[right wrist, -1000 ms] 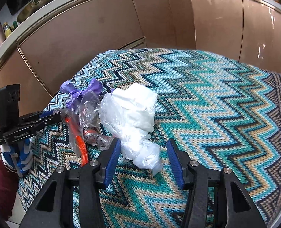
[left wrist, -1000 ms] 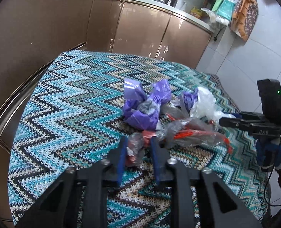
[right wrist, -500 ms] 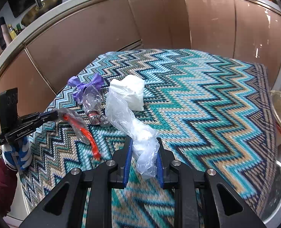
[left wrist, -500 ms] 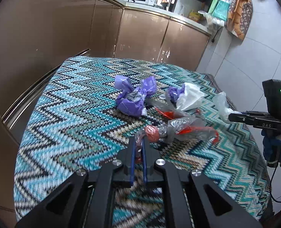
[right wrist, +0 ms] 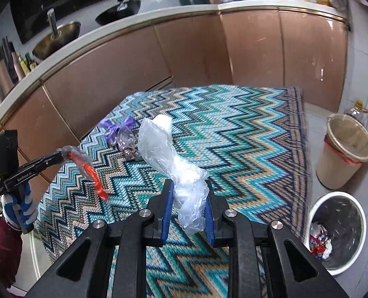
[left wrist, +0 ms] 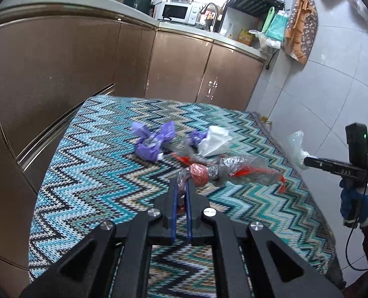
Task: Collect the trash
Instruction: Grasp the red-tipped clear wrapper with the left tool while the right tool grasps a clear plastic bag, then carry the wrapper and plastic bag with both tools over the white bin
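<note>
My left claw (left wrist: 181, 186) is clenched on the twisted end of a crinkly clear wrapper with red bits (left wrist: 233, 171), its long axis trailing right over the zigzag-knit table (left wrist: 89, 173). Purple scraps (left wrist: 154, 141) sit on the table mid-frame. My right claw (right wrist: 187, 193) grips a floppy clear plastic bag (right wrist: 174, 161). The bins (right wrist: 338, 228) are at the lower right of its view, so that hand's nearer, I reckon.

The left claw (right wrist: 59, 157) body reads "GenRobot.AI".
</note>
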The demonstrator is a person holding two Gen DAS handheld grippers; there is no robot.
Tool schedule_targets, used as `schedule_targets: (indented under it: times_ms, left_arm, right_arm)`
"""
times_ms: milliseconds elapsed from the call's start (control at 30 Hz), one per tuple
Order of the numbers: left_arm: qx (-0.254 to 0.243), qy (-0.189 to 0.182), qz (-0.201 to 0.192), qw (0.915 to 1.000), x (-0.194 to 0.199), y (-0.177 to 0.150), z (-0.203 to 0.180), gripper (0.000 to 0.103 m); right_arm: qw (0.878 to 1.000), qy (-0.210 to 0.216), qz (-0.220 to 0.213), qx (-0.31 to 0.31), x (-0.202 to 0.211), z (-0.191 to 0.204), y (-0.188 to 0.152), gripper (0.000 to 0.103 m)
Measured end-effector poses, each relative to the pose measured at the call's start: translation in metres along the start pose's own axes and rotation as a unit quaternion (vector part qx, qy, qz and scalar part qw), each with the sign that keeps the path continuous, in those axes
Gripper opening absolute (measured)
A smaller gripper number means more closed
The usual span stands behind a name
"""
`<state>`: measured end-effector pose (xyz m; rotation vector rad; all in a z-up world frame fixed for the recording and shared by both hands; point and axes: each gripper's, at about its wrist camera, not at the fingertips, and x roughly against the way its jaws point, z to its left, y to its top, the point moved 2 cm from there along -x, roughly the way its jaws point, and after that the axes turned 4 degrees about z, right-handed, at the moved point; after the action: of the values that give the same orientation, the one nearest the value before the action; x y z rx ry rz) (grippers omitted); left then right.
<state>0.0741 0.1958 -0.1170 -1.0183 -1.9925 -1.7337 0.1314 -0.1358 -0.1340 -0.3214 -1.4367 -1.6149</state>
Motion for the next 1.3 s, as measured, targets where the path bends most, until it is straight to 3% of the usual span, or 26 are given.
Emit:
schedule_targets:
  times_ms: [300, 700, 867, 1000, 1300]
  left_arm:
    - [-0.033, -0.034, 0.008, 0.9988, -0.017, 0.02, -0.072, 0.005]
    - [-0.096, -0.111, 0.056, 0.9875, -0.11, 0.055, -0.243, 0.005]
    - [-0.123, -0.124, 0.092, 0.9803, -0.163, 0.06, -0.317, 0.005]
    - [-0.141, -0.114, 0.122, 0.9759, -0.21, 0.06, -0.363, 0.005]
    - [-0.131, -0.091, 0.181, 0.9705, -0.3, 0.051, -0.413, 0.007]
  right_arm:
    - [0.995, -0.043, -0.046, -0.075, 0.059, -0.067, -0.033, 0.023]
    - [0.971, -0.137, -0.072, -0.185, 0.112, -0.174, -0.087, 0.023]
    - [0.959, -0.163, -0.065, -0.222, 0.108, -0.215, -0.104, 0.023]
    - [0.951, -0.172, -0.058, -0.249, 0.098, -0.245, -0.113, 0.023]
    - [0.941, -0.185, -0.035, -0.281, 0.06, -0.298, -0.119, 0.026]
